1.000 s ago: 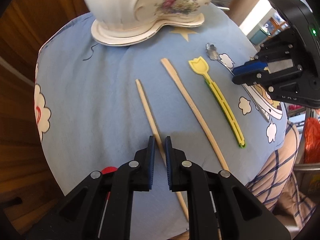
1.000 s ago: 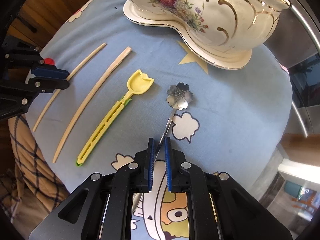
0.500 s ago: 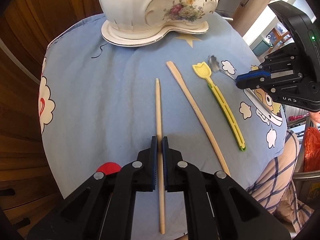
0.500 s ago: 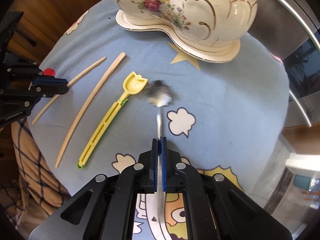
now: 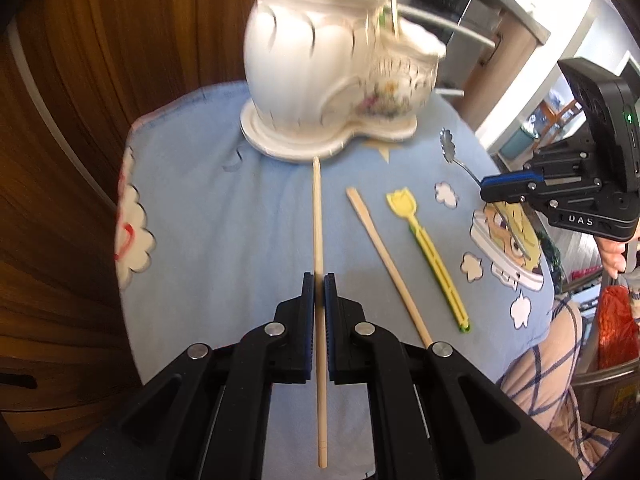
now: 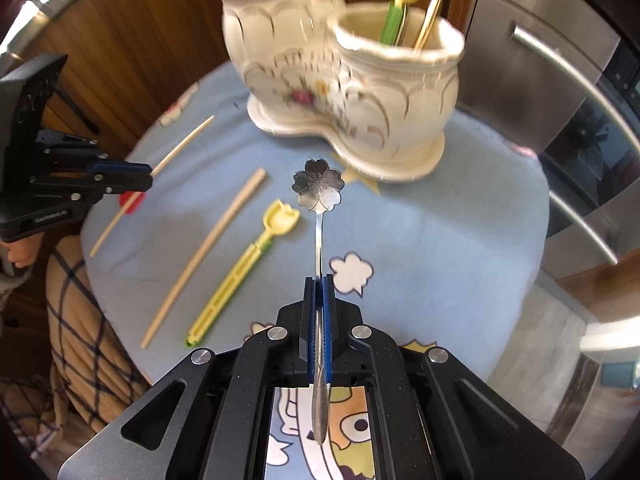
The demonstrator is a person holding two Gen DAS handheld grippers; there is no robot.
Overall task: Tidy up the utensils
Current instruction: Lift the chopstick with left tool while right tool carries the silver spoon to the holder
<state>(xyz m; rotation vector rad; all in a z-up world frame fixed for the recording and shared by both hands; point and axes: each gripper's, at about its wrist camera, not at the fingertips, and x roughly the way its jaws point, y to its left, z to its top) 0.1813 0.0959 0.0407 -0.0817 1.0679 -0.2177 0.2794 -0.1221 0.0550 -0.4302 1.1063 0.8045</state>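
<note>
Chopstick [image 5: 318, 240] and spoon [image 6: 319, 196] are both off the table now, one in each gripper. Closed tight on the thin wooden stick, the left gripper [image 5: 319, 292] holds it roughly mid-length, so the tip runs straight ahead toward the base of the ceramic holder [image 5: 332, 92] and the butt trails back beneath the gripper body. Pinched just as firmly on the narrow metal handle of the flower-bowled spoon, the right gripper [image 6: 319, 296] points the bowl ahead at the holder's nearer cup, where a green-and-yellow utensil and others already stand. Left of that gripper, a flat wooden stick [image 6: 208, 256] and a yellow tulip fork [image 6: 244, 268] lie on the blue cartoon cloth [image 6: 440, 248]. I'd judge the chopstick light, stiff and a little prone to swivel in a central pinch; a hold nearer the thick end would steady it for dropping in tip-down. Smooth and slick, the spoon looks top-heavy at the bowl, so its handle could rotate between the pads. Breakable-looking ceramic means the holder should not be knocked by either long piece.
</note>
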